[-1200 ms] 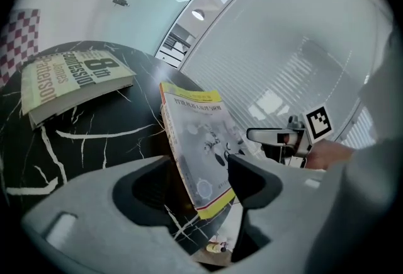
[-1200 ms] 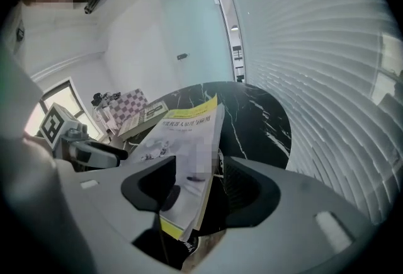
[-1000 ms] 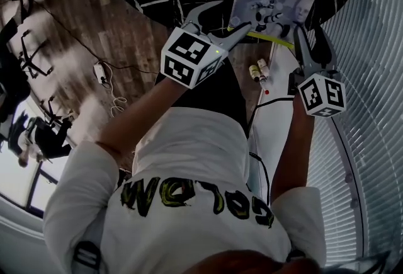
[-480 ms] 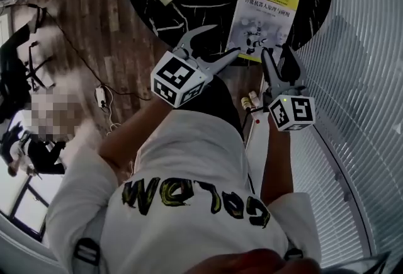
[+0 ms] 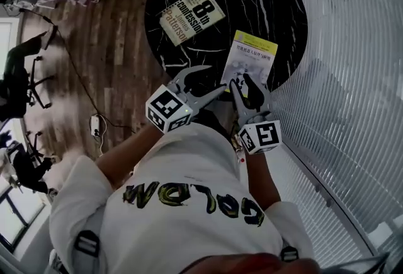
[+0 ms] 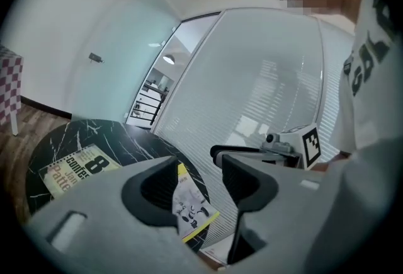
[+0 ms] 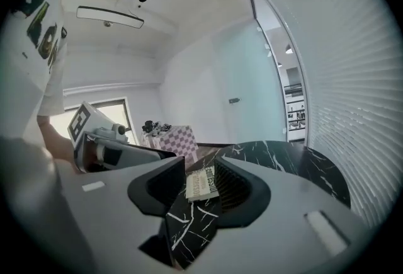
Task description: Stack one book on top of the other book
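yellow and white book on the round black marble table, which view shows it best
The head view: the yellow and white book lies flat with nearly its whole cover visible from above. The left gripper view catches only a narrow part of it. The right gripper view misses it, showing only the cream paperback.

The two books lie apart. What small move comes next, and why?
Probably bring the right gripper down to the near edge of the yellow book: it lies just ahead, apart from the 8th confession book. The gripper's jaws have just been closing, with nothing between them.
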`<act>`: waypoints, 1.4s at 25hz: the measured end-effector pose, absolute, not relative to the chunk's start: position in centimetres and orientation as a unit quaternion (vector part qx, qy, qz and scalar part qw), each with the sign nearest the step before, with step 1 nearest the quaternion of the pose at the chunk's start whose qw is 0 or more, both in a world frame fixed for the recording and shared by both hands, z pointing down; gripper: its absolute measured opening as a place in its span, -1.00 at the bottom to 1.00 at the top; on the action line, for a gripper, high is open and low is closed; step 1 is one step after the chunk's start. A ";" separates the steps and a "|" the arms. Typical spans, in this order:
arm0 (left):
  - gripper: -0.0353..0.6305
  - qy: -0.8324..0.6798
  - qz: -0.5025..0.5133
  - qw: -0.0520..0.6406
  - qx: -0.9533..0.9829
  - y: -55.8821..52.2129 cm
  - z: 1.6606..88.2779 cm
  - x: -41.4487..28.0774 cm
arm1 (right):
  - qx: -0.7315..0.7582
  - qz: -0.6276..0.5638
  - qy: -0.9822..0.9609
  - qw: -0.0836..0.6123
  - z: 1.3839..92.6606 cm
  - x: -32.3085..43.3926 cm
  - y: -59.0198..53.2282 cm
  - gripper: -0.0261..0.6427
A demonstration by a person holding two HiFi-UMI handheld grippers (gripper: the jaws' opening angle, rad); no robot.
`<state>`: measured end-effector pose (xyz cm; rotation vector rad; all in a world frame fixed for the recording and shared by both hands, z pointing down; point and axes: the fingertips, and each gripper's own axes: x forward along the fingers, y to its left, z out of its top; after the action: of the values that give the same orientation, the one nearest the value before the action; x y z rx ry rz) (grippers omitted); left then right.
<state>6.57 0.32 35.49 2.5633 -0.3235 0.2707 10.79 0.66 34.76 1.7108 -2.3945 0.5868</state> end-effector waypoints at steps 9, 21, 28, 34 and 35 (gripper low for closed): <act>-0.26 -0.156 0.038 0.231 0.960 -2.0 29.5 3.8 | 0.553 0.147 -0.819 0.048 29.0 7.3 -1.6 -0.55; -0.89 -0.184 -0.041 0.152 0.970 -3.0 23.6 0.9 | 0.549 0.079 -0.832 0.007 22.9 4.0 -2.7 -0.91; -0.89 -0.185 -0.043 0.147 0.971 -3.7 23.1 1.1 | 0.550 0.074 -0.832 0.016 22.5 3.6 -3.1 -0.91; -0.89 -0.186 -0.035 0.153 0.970 -3.6 23.8 1.3 | 0.551 0.078 -0.831 0.016 22.9 3.7 -3.0 -0.91; -0.89 -0.185 -0.034 0.155 0.970 -3.6 23.9 1.3 | 0.551 0.081 -0.831 0.016 23.0 3.6 -2.9 -0.91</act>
<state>1.34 -3.56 23.92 2.7786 -0.5312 -0.0963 3.64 -2.94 23.00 1.7133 -2.5836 0.2508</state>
